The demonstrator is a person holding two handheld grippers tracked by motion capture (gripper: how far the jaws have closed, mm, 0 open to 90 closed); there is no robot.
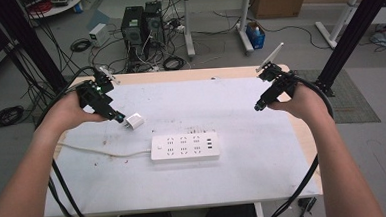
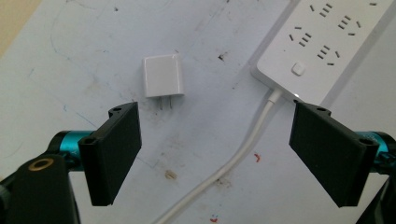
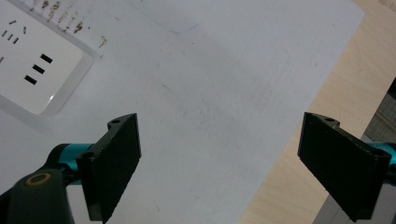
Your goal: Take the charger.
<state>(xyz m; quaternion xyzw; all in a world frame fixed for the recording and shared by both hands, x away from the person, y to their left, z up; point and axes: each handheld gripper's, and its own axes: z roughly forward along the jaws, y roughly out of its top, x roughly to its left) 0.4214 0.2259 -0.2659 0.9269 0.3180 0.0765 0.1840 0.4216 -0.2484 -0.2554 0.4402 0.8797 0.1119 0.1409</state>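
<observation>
**me:** Grippers first, going left to right. From where I'm driving, my left gripper (image 1: 117, 117) hangs over the left part of the white table (image 1: 263, 150), jaws spread wide with nothing between them. Just past its tips lies the little white charger (image 1: 134, 122), flat on the table, prongs pointing back at the jaws in the left gripper view (image 2: 162, 76). Not touching it.

**other guy:** and the power strip?

**me:** Power strip (image 1: 184, 147) sits mid-table, near the charger but apart from it, sockets up, all unused. Its white cable (image 1: 103, 152) runs off to the left edge. In the left gripper view the cable (image 2: 243, 151) passes between the jaws, down on the table.

**other guy:** right side?

**me:** Right gripper (image 1: 259, 106) hovers over bare table at the far right, well apart from the strip, jaws also wide apart, holding nothing.
</observation>
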